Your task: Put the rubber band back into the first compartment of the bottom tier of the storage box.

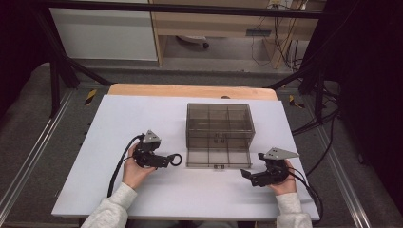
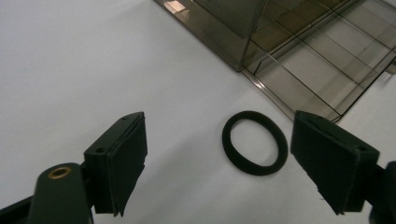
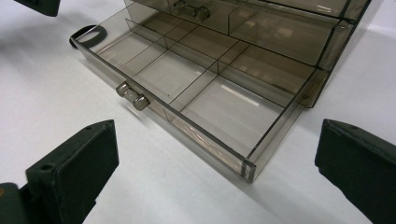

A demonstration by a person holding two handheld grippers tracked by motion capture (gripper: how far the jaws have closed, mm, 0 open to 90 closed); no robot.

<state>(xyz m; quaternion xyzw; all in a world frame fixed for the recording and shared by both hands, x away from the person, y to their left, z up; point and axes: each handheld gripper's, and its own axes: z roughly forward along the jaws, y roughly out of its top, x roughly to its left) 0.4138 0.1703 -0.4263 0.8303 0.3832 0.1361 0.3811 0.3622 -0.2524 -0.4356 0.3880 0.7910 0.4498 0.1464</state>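
Observation:
A black elastic ring (image 2: 254, 142) lies flat on the white tabletop (image 1: 142, 118), just left of a smoky clear drawer box (image 1: 218, 118). The box's bottom drawer (image 1: 217, 157) is pulled out, and its divided compartments look empty. My left gripper (image 1: 166, 160) is open; the ring (image 1: 176, 159) sits between its jaw tips, closer to the right pad (image 2: 327, 158), with no pad touching it. My right gripper (image 1: 252, 164) is also open and holds nothing, low over the table by the drawer's front right corner (image 3: 247, 170). The drawer's knob (image 3: 132, 95) faces it.
A wooden table edge (image 1: 190, 90) shows behind the white board. Black frame bars (image 1: 57, 61) slant at the back left and back right. Cables (image 1: 309, 128) run over the floor on the right. Bare white surface lies in front of the drawer.

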